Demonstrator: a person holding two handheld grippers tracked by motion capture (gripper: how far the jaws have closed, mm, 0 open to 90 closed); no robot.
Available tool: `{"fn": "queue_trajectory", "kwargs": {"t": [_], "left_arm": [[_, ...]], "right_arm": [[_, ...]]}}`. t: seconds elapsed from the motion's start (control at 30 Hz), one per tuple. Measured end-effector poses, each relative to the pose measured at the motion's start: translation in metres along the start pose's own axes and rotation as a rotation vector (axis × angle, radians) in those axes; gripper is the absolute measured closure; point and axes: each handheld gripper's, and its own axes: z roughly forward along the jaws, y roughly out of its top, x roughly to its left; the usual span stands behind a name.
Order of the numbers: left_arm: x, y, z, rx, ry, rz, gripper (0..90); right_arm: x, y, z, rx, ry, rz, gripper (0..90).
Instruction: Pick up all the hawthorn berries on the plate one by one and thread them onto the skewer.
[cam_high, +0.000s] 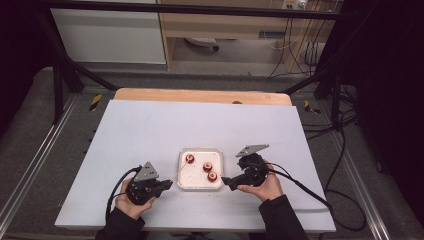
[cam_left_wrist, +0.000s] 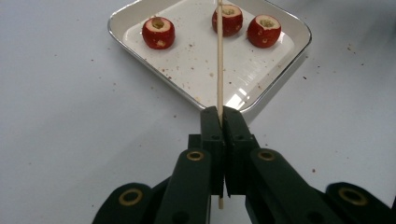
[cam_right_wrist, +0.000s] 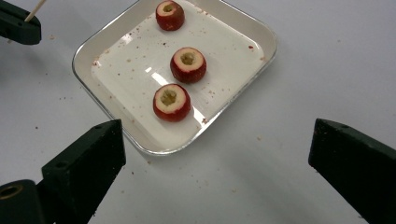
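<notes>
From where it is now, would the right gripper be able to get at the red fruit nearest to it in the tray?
Probably yes. The right gripper is open and empty, its jaws spread wide, facing the nearest fruit in the tray. Nothing lies between them except the tray's low rim, and the left gripper with its skewer stays on the far side.

Three cored red fruits (cam_right_wrist: 172, 102) sit apart in a white tray (cam_right_wrist: 243, 77).

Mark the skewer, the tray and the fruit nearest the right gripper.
skewer (cam_left_wrist: 219, 56), left gripper view, mid-shaft above the tray.
tray (cam_right_wrist: 261, 32), right gripper view, bare rim at its far corner.
nearest fruit (cam_right_wrist: 171, 101), right gripper view, cored top face.
</notes>
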Motion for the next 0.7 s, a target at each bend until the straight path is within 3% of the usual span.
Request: {"fn": "queue_trajectory", "kwargs": {"t": [0.07, 0.4, 0.6, 0.7], "left_arm": [[0.001, -0.001, -0.001, 0.001, -0.014, -0.001, 88.2], [0.003, -0.005, -0.005, -0.006, 0.000, 0.006, 88.2], [0.004, -0.006, -0.004, -0.003, -0.005, -0.003, 88.2], [0.004, -0.006, -0.004, -0.001, -0.004, -0.003, 88.2]], "right_arm": [[0.003, 0.004, 0.003, 0.010, 0.006, -0.003, 5.4], [0.016, 0.027, 0.017, 0.079, 0.040, 0.026, 15.1], [0.020, 0.039, 0.029, 0.129, 0.052, -0.003, 26.8], [0.022, 0.042, 0.037, 0.173, 0.065, 0.009, 32.5]]}}
